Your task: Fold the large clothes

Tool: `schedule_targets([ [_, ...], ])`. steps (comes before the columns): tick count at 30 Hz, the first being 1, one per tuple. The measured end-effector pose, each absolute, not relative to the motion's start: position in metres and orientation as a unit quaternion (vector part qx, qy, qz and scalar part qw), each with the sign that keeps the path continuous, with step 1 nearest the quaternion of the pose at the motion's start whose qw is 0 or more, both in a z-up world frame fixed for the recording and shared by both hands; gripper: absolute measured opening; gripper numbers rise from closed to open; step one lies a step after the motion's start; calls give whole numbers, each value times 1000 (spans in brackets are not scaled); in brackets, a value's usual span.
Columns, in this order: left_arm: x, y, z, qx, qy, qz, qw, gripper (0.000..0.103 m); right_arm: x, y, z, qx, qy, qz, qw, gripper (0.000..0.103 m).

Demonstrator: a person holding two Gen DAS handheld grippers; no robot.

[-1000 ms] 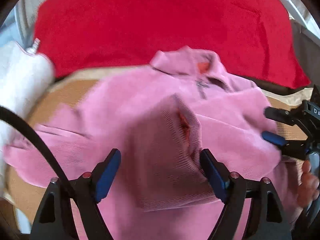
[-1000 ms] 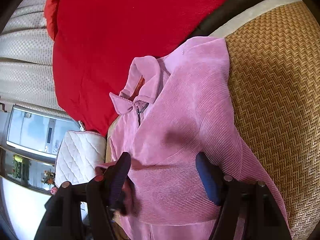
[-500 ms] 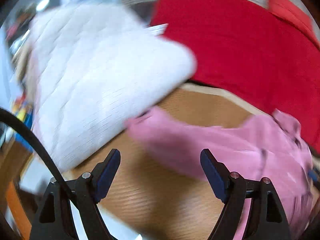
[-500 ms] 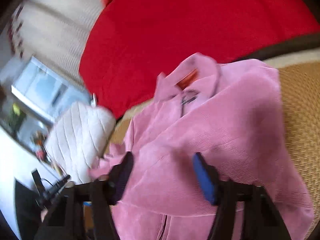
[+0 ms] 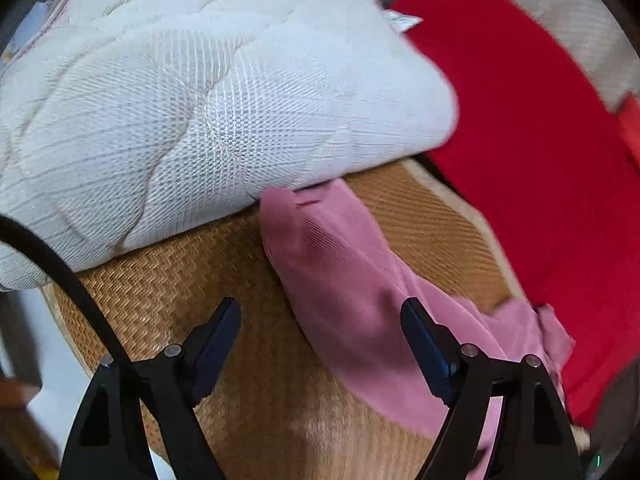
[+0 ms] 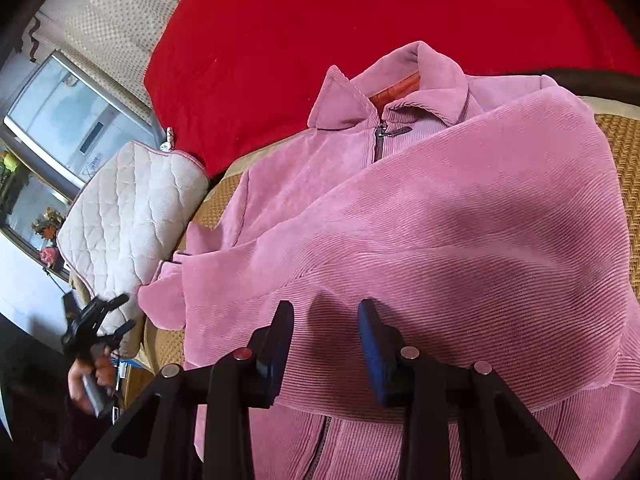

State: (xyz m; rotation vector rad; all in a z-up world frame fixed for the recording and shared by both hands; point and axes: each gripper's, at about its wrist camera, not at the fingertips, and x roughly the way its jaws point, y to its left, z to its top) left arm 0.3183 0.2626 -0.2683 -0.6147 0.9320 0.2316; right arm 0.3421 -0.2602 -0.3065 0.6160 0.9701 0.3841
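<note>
Your left gripper (image 5: 320, 340) hangs with jaws spread wide and empty, the pink jacket's sleeve (image 5: 340, 272) lying just ahead of them on the woven mat (image 5: 160, 288), its cuff touching the white quilted cushion (image 5: 180, 92). Your right gripper (image 6: 325, 334) has its jaws partly apart, nothing pinched, just above the pink jacket (image 6: 440, 220), whose other sleeve is folded across its chest. The red blanket (image 6: 320, 32) lies beyond the collar.

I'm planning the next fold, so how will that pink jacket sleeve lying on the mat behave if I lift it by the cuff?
The sleeve will probably hang limp, since it already lies creased and flat on the woven mat. Its ribbed corduroy should grip well rather than slip. It likely drags the jacket body along.
</note>
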Motion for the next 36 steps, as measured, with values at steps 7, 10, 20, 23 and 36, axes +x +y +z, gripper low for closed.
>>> schedule_targets([
  [7,339,277,-297,-342,428,144,824,36,341,-254,-301,258,457,184,831,37],
  [10,346,267,-292,-326,423,111,838,4,342,-257,-300,261,458,188,829,36],
  [20,346,108,-157,-147,340,-66,927,3,336,-293,-278,290,415,148,850,36],
  [23,335,37,-119,-94,324,-132,932,3,334,-313,-271,309,396,130,855,36],
  [36,281,-157,-76,0,278,-327,903,87,304,-421,-261,448,316,46,835,67],
])
